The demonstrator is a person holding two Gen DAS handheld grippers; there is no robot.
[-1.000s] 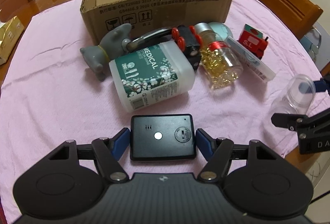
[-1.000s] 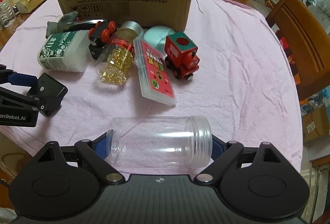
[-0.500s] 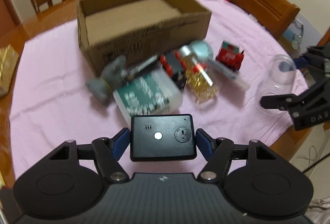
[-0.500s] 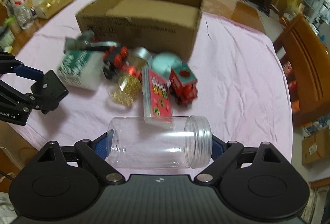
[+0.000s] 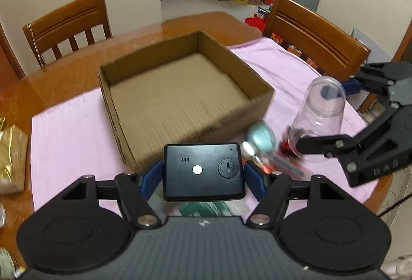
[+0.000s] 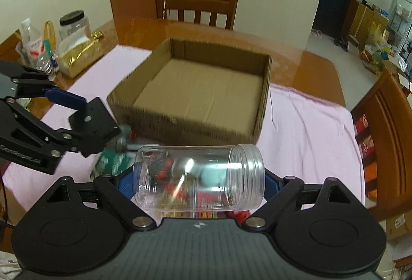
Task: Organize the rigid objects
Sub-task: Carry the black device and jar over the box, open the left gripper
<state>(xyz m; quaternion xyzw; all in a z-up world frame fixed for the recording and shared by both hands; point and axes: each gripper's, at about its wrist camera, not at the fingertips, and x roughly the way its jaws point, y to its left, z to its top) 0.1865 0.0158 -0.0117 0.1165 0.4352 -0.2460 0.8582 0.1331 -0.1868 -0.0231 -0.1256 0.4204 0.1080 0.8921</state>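
Observation:
My left gripper (image 5: 203, 174) is shut on a flat black device (image 5: 203, 171) and holds it in the air just before the near wall of an open cardboard box (image 5: 260, 99), whose inside looks bare. My right gripper (image 6: 198, 179) is shut on a clear plastic jar (image 6: 198, 177) lying sideways, mouth to the right, raised in front of the same box (image 6: 265, 99). The jar (image 5: 322, 104) and right gripper also show at the right of the left wrist view. The black device (image 6: 95, 122) and left gripper show at the left of the right wrist view.
Below the grippers, blurred, lie a teal lid (image 5: 260, 137), a white-green bottle (image 6: 110, 162) and red toys on a pink cloth (image 5: 69, 130). A gold packet (image 6: 77, 56), bottles and a jar stand at the table's left. Wooden chairs (image 5: 69, 22) surround the table.
Both grippers have risen and moved forward toward the box with their objects held. The box now looms larger and the pile of loose objects has dropped under the grippers.

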